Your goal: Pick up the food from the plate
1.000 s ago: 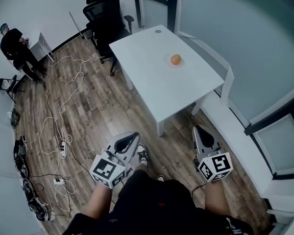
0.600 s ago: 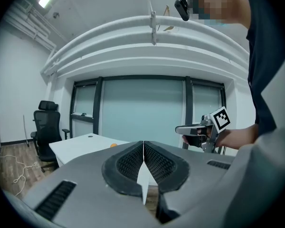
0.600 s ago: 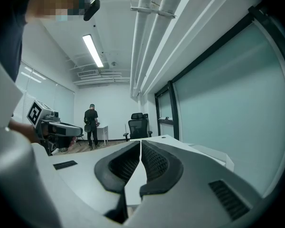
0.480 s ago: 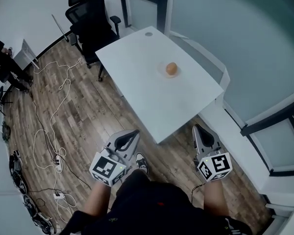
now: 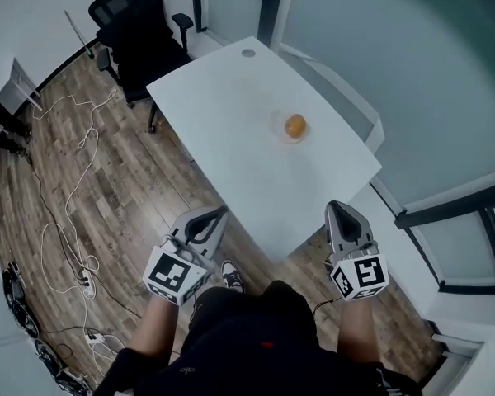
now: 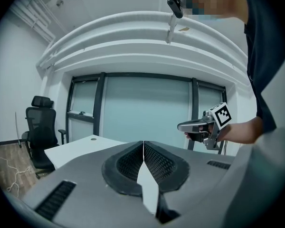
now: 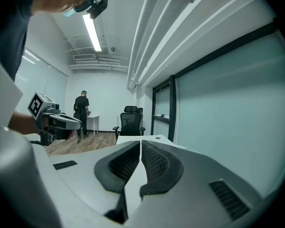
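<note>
white table (image 5: 231, 139) | black office chair (image 5: 136, 15) beside it | cables (image 5: 84, 148) on floor (image 5: 132, 196)

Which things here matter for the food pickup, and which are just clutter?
Job:
food
plate under it
white table
left claw, shut, empty
right claw, shut, empty

Lying about:
black office chair
floor cables

Bright, even light; fisheye edges
</note>
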`<action>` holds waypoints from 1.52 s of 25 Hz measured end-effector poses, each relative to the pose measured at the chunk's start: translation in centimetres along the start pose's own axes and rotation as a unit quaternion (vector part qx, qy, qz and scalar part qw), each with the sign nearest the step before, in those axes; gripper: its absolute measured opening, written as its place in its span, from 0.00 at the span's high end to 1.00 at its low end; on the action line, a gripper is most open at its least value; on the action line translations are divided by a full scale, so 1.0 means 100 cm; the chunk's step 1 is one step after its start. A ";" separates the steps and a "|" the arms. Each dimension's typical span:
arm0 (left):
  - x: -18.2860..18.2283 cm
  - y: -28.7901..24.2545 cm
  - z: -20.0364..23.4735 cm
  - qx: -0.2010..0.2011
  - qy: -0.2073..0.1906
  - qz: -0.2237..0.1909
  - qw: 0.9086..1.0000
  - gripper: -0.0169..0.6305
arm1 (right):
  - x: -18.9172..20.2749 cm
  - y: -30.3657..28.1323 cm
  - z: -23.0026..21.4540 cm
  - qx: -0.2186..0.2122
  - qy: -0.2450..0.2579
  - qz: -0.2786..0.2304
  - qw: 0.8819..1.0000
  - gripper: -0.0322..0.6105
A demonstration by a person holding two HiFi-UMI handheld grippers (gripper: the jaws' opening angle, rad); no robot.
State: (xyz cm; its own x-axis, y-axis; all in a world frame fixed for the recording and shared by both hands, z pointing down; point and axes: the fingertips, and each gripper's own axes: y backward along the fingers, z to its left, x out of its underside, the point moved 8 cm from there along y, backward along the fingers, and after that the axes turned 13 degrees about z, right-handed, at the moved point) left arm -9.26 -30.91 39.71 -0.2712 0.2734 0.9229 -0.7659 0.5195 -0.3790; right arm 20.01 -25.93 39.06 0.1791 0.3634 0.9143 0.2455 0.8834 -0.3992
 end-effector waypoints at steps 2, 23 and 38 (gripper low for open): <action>-0.004 -0.006 0.011 0.004 0.014 0.001 1.000 0.94 | -0.004 -0.017 -0.003 0.002 -0.004 0.004 1.000 0.91; -0.024 -0.116 0.055 -0.107 0.089 0.042 0.989 0.94 | 0.017 -0.263 -0.153 -0.047 -0.011 0.102 0.994 0.52; 0.009 -0.150 0.070 -0.170 0.156 0.093 0.969 0.94 | 0.106 -0.440 -0.185 -0.040 -0.058 0.232 0.970 0.32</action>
State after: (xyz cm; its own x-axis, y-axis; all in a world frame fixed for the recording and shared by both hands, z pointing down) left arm -2.15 -44.09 46.74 -0.1549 0.5918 0.7911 -0.4709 0.6597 -0.5857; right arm 28.74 -66.40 65.00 0.1802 0.7510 0.6352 0.2384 0.5931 -0.7690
